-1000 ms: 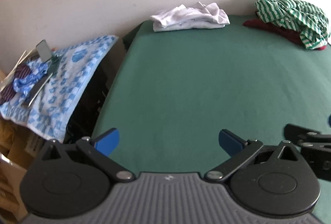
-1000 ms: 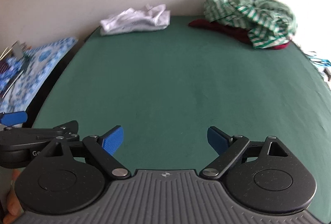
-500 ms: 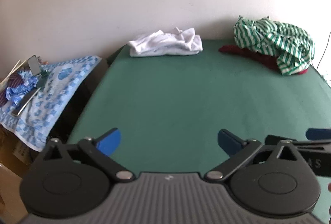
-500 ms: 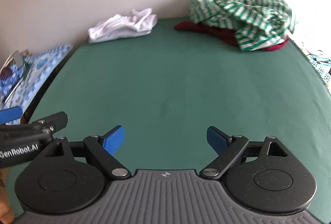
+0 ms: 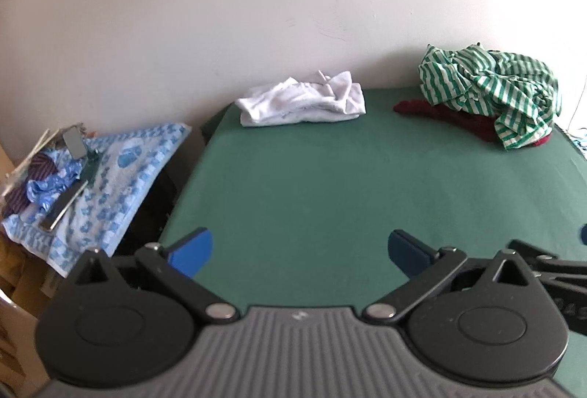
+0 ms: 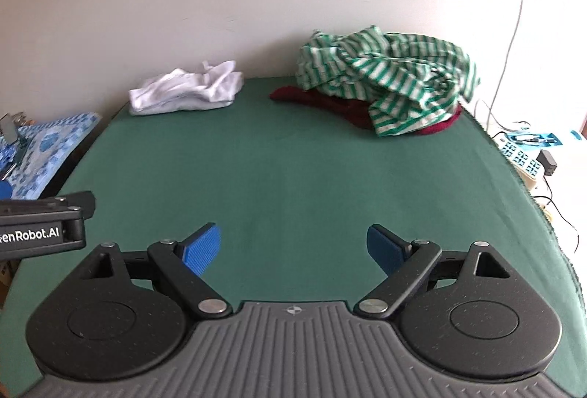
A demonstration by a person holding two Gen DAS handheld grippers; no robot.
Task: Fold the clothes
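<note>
We see a blue patterned towel [image 5: 121,174] left of the green surface [image 5: 348,185]; a power strip [image 6: 524,159] lies right.

Each hand-held gripper [image 6: 293,247] has black linkages, blue ribbed pads [image 6: 202,249], apparently silver pivot screws.

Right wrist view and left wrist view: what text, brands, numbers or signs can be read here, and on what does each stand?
"enRobot.AI": white print on the left gripper, first letter cut off by the picture's edge.
Pale marks on the right gripper's body in the left wrist view: too blurred to read.
Clothes, table and wall: none.
</note>
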